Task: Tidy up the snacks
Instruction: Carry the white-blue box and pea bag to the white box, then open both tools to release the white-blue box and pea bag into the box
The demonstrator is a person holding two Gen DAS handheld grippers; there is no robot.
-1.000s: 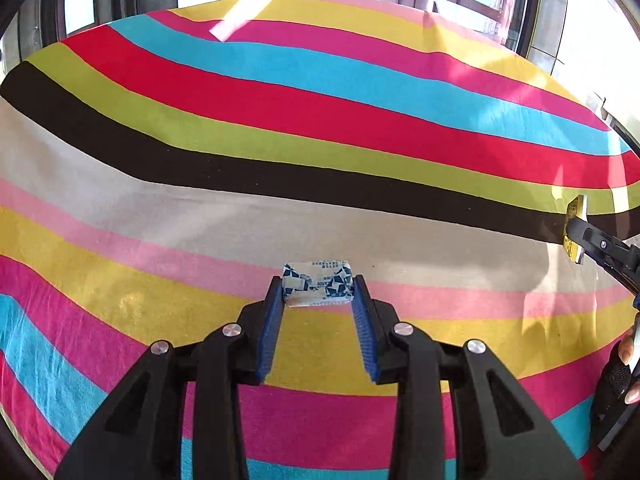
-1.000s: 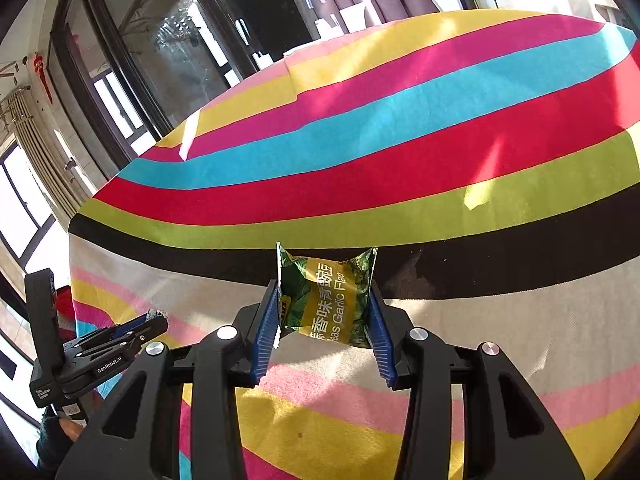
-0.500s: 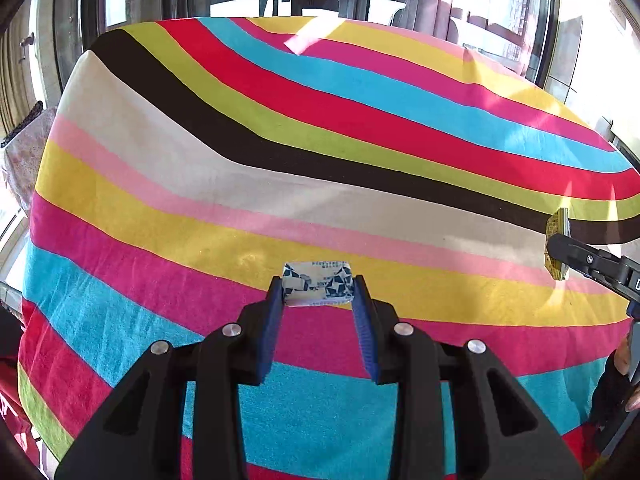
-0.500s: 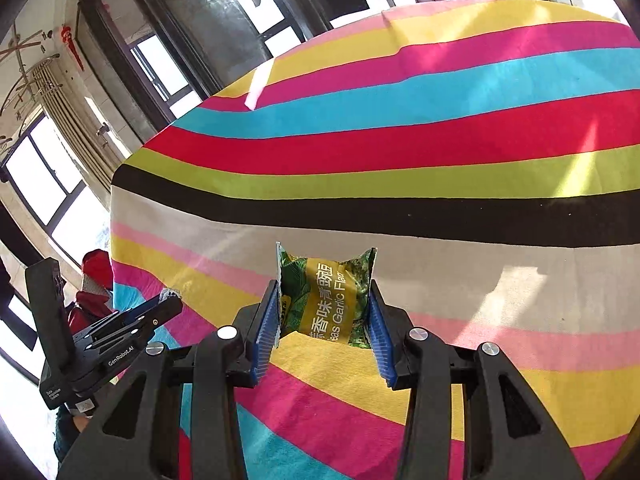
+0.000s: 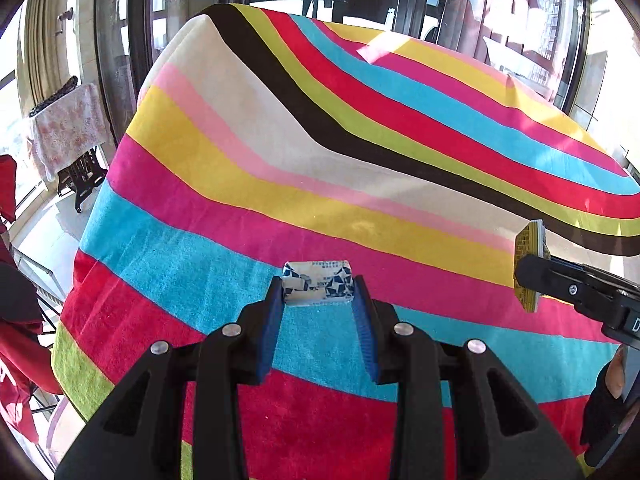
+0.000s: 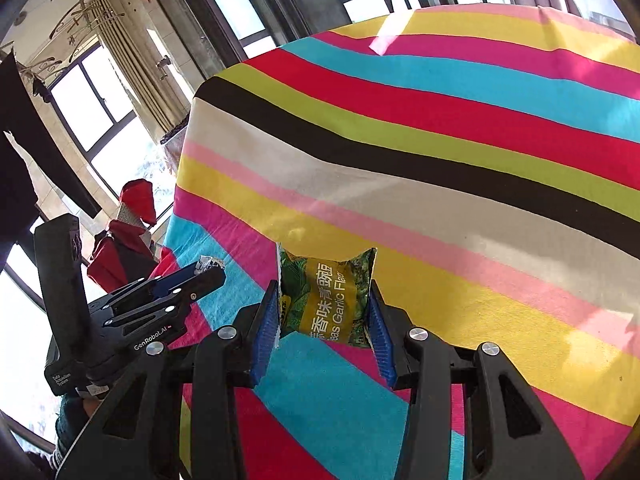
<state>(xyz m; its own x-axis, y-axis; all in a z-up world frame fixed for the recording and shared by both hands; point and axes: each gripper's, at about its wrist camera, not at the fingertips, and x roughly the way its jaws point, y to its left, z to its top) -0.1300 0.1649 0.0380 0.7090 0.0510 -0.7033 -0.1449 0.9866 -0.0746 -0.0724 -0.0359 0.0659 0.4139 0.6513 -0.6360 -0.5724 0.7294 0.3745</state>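
Left gripper (image 5: pixel 318 292): its blue-padded jaws pinch a small white-and-blue wrapped snack (image 5: pixel 317 282) by its two short ends, holding it clear of the surface. In the right wrist view this same gripper (image 6: pixel 208 268) appears at lower left, gripped from below by a person's hand (image 6: pixel 76 408), with the wrapper's crumpled end just visible at its tips.

Right gripper (image 6: pixel 325 300): its jaws clamp a green-and-yellow garlic-flavour pea snack packet (image 6: pixel 326 296) by its side edges, the packet standing upright between the pads with its printed face toward the camera. In the left wrist view the packet (image 5: pixel 529 264) is seen edge-on at the right margin, held by the right gripper's dark fingers (image 5: pixel 552 280).

Below both grippers lies a striped cloth (image 5: pixel 280 160) in bands of pink, yellow, turquoise, red, lime, black and cream, draped over a table and falling away at its far left corner. Beyond it stand dark-framed windows (image 6: pixel 96 104) with a curtain (image 6: pixel 132 68) beside them.
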